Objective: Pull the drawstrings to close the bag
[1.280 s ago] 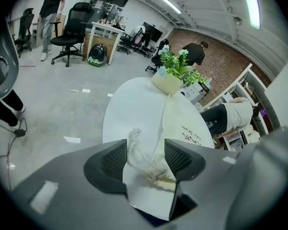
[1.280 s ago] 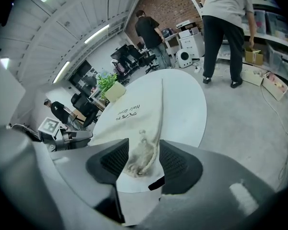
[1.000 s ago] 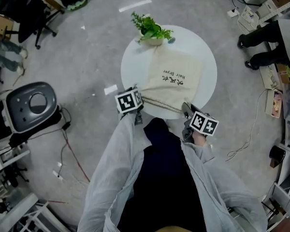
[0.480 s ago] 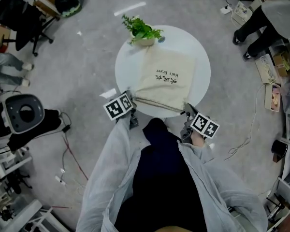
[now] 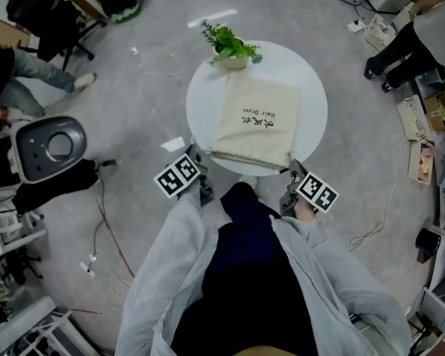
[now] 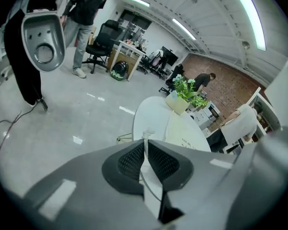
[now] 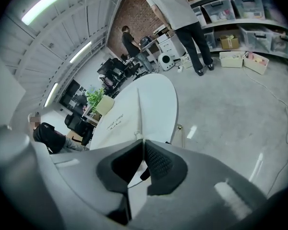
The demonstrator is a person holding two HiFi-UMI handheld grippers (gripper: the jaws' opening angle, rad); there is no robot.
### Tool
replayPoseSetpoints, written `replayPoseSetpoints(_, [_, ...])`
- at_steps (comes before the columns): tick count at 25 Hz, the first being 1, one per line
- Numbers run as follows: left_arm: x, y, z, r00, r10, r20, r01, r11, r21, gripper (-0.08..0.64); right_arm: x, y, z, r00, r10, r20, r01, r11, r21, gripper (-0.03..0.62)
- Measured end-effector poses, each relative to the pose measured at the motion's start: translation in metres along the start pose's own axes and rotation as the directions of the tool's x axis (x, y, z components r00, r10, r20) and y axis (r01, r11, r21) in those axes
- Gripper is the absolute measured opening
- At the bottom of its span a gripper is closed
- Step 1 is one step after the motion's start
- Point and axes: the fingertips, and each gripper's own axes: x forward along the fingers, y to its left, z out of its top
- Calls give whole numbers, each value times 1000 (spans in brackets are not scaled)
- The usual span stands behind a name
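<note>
A beige drawstring bag [image 5: 256, 121] with dark print lies flat on the round white table [image 5: 311, 102], its gathered mouth at the near edge. My left gripper [image 5: 196, 155] is off the bag's near left corner, shut on a white drawstring [image 6: 145, 139] that runs up between its pads. At the near right corner my right gripper [image 5: 291, 171] is shut on the other drawstring [image 7: 138, 113], which leads taut across the table [image 7: 163, 97] to the bag [image 7: 116, 121]. The left gripper view also shows the bag [image 6: 182, 134] on the table [image 6: 149, 111].
A potted green plant [image 5: 231, 46] stands on the table's far edge. On the floor at the left are a grey machine [image 5: 49, 147] and loose cables [image 5: 104, 228]. People stand at the far right [image 5: 411, 39], and shelves line the right wall.
My left gripper has pulled left and back from the bag's corner, off the table edge. The right gripper has stayed about where it was, and its jaws have closed on the string.
</note>
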Motion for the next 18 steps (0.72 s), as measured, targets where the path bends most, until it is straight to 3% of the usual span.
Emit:
replayPoseSetpoints(3, [-10,10,-1,999,13,37,-10,998,-68,35,-5,0,5,999,-8,33,8,1000,-1,15])
replayPoseSetpoints(9, [-26,21,-10,995,60,86,-50,992,-112,34,-23,6,21,991,0,137,3,1000,-19,15])
replayPoseSetpoints(14, [-32,35,-16,988,100,117,-70,969,-236,34,-33,4,40,981,7,196,-11,1000,20,15])
replayPoseSetpoints(18, [-36,38,-22,986,108,124,-70,960,-272,34,-41,-4,53,973,-7,231,-2,999,39,14])
